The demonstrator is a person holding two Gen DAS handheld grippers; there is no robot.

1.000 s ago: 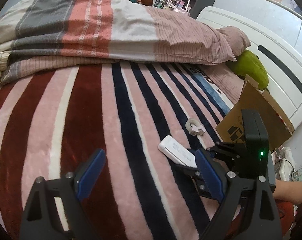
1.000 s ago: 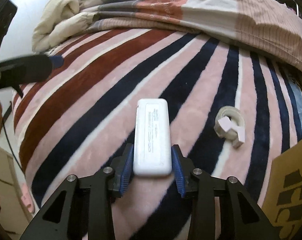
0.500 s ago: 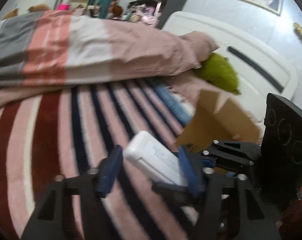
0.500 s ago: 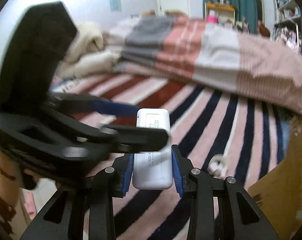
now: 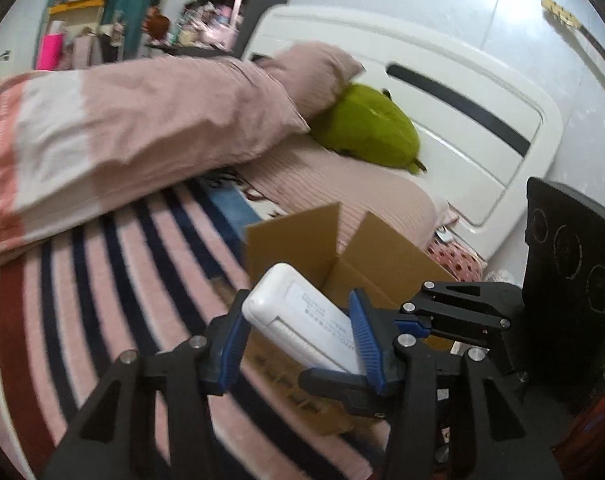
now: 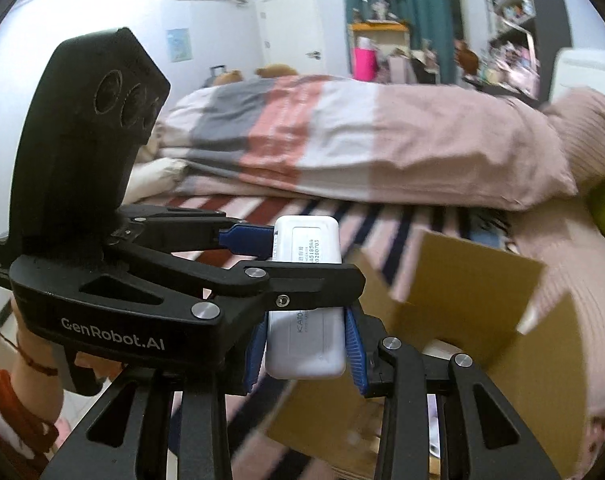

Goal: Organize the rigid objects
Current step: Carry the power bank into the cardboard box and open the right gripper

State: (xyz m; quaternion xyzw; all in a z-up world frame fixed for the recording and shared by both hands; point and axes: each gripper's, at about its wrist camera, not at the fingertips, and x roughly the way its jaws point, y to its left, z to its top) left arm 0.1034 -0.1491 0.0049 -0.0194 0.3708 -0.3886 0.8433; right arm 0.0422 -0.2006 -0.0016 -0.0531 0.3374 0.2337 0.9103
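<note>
**Both grippers on one white device, over the box**

White device (image 6: 305, 316) is up in the air with both grippers on it at once. Right gripper (image 6: 304, 346) has its jaws clamped on the near end, blue pads pressed flat against both long sides. Left gripper (image 5: 298, 336) comes in from the side and crosses over it. Its jaws sit around the far end, one blue pad (image 6: 244, 236) right against the device's edge in the right wrist view. From the left wrist view the device (image 5: 302, 320) fills the gap between the two pads, so it looks pinched there too, though there's some motion blur.

Device hangs above the near edge of an open cardboard box (image 5: 326, 248), flaps standing up. Box sits on the bed's striped blanket (image 5: 102, 264). Behind it there's a folded pink quilt (image 5: 142, 120), a green plush (image 5: 366, 128) and the white headboard (image 5: 462, 120).

You can read a printed label on the device's upper face, not sharp enough to quote fully.
</note>
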